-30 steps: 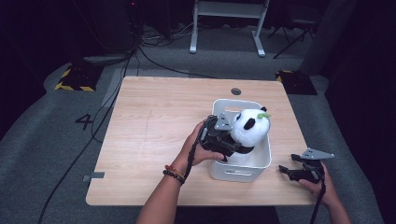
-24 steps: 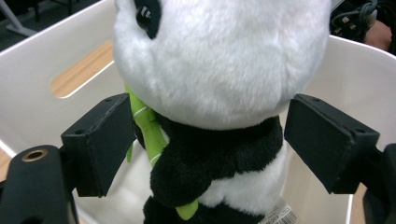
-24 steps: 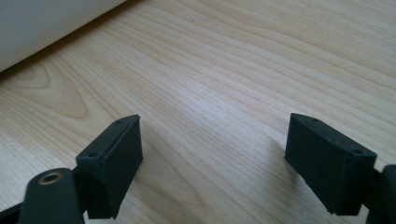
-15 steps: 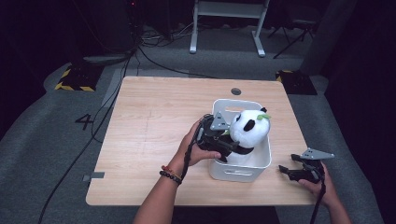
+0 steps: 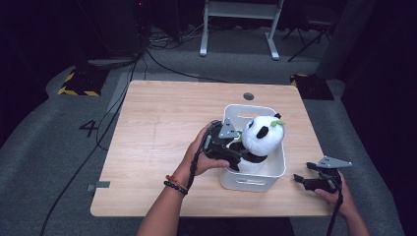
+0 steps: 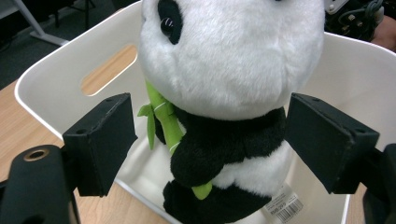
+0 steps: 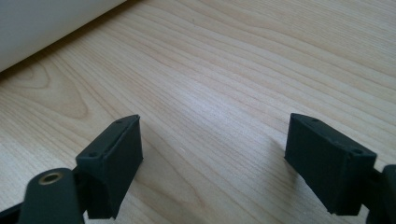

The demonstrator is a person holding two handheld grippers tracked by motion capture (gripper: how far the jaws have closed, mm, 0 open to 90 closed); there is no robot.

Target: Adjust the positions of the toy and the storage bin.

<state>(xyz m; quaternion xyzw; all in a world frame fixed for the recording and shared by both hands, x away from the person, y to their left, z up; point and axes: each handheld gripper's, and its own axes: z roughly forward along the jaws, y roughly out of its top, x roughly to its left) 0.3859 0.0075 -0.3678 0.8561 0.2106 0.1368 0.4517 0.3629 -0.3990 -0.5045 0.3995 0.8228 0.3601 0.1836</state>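
Panda plush (image 5: 259, 140) is sitting upright inside the white bin (image 5: 231, 179), near the right side of the wooden table (image 5: 157, 128). I am holding my left gripper (image 6: 205, 144) spread wide, jaws either side of the panda's black chest and not pressing it; nothing is gripped. My right gripper (image 7: 210, 154) is hovering low over bare table wood just beside the bin's wall, jaws likewise apart and empty; in the high view it (image 5: 318, 181) is sitting at the table's right front corner.

Handling, as I judge it: the plush is looking light and soft, with fluffy pile that will squash under the pads. No fragility worth worrying about. Fur may be slipping a little if I pinch shallow, so I am favouring a deep bite across the torso, at the black band below the head, where the body is narrowest. The big white head is too wide and round for a sure hold. The green bamboo stalk (image 6: 166, 123) stitched at the chest is a thin felt-like piece; I am avoiding pulling on that alone.

Labels: a white paper tag (image 6: 284, 208) with a barcode is hanging at the panda's lower side; its digits are too small to read. A painted "4" (image 5: 88, 128) is showing on the floor left of the table. No brand visible.
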